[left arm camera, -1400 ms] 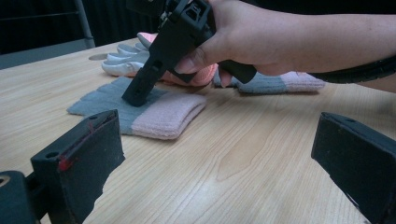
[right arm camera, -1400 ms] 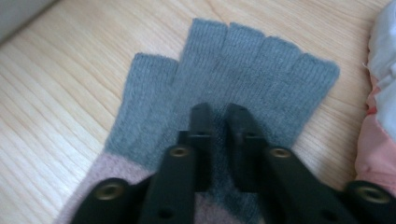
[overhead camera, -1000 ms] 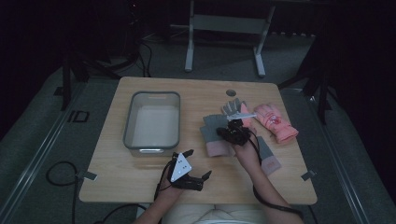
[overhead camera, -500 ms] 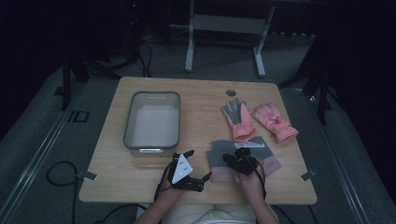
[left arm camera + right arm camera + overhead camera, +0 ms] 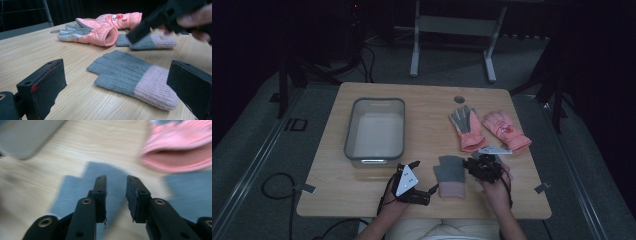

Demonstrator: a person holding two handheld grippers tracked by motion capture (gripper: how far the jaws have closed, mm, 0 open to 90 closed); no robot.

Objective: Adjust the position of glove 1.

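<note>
Now my right gripper has just been opening, nothing between its jaws, above the grey knit glove; my left gripper gapes empty. No lettering reads clearly.

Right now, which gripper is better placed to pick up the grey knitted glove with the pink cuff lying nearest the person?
Left. The left gripper is open and frames that grey knitted glove; the right gripper sits beside it.

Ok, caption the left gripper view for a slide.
Grey-and-pink knit glove lying flat between open left gripper jaws on wooden table.
</note>
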